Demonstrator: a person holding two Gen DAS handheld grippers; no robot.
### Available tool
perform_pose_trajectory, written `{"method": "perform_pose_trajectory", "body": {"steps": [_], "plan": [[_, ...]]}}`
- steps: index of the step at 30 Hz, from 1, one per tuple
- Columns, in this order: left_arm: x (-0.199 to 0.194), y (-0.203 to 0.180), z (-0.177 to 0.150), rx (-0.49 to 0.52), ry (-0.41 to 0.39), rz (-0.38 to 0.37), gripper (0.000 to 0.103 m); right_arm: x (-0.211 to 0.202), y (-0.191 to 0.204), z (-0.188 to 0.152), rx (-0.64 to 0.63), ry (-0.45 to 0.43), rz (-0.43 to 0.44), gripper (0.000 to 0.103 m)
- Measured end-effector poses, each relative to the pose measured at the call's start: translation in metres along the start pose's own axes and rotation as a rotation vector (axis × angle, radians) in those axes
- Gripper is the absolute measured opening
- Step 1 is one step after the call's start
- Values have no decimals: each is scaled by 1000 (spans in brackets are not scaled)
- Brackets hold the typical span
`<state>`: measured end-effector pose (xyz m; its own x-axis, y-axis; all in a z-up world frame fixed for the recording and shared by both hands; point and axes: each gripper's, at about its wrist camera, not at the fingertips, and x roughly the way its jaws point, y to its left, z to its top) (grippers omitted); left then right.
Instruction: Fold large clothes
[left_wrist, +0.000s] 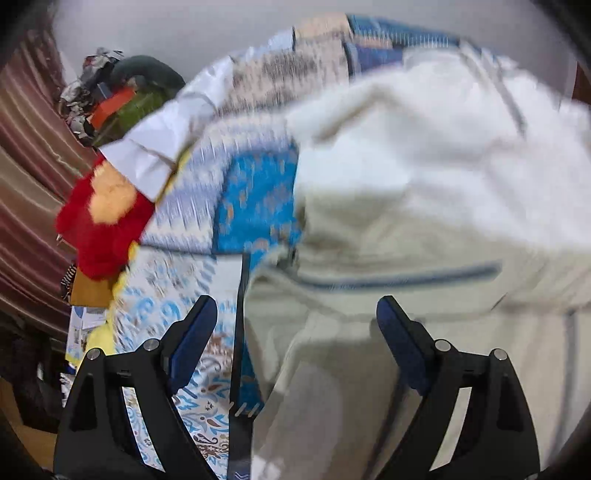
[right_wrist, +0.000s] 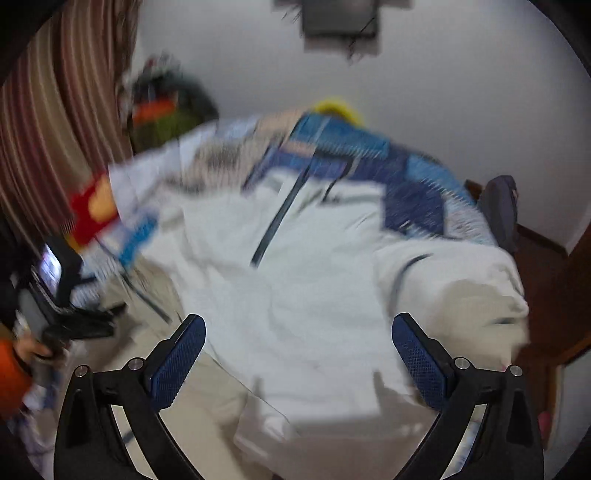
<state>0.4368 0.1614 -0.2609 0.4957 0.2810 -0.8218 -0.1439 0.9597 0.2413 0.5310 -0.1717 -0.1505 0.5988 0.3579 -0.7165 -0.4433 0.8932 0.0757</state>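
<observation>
A large white and cream garment with thin dark blue stripes lies spread over a bed, blurred in both views. A dark zip strip runs along its left edge. My left gripper hovers over that edge, jaws wide apart with nothing between them. In the right wrist view the same garment fills the middle. My right gripper hangs above it, open and holding nothing. At the far left of that view a hand in an orange sleeve grips the other tool's body.
The bed has a blue patterned cover. A red and yellow plush toy lies at its left edge by a striped curtain. A heap of bags sits against the back wall. Dark wooden furniture stands on the right.
</observation>
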Motion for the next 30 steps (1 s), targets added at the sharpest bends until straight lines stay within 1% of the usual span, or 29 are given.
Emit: {"method": "perform_pose_trajectory", "body": {"steps": [2,4,7,9,12,15,17,21,22,24,26,27,28,29,30], "plan": [[-19,-4,16,-27,-46,-27,89,-27,-28,7,89,-39,8,102],[-34,-12,29,-34,-81,-50,89,-43,-56,10,184,-51,15,102],[-49,-34,49,-23,-117,-94,89,-54,-108,10,330,-46,15,102],[-52,-54,59,-17,-120,-130,89,-56,-144,2,427,-30,1,102],[-45,-87,68,7,-100,-186,89,-43,-193,-12,569,4,3,102],[-30,-121,70,51,-75,-210,89,-17,-239,-27,719,42,3,102],[-18,-146,69,84,-49,-227,89,2,-261,-35,798,65,5,102],[5,-178,60,146,-3,-237,89,48,-296,-52,943,107,42,102],[8,-182,57,150,-11,-230,90,60,-301,-55,967,118,49,102],[6,-182,52,137,-46,-223,94,81,-308,-59,1008,135,61,99],[10,-178,48,118,-46,-245,99,102,-312,-58,1024,145,65,85],[13,-176,47,100,-36,-259,100,110,-312,-56,1027,148,67,82],[17,-172,46,69,-18,-285,102,115,-311,-55,1031,142,66,74],[22,-167,45,36,4,-321,102,118,-310,-52,1037,123,61,62],[25,-162,44,8,26,-352,102,120,-308,-48,1039,109,57,54]]}}
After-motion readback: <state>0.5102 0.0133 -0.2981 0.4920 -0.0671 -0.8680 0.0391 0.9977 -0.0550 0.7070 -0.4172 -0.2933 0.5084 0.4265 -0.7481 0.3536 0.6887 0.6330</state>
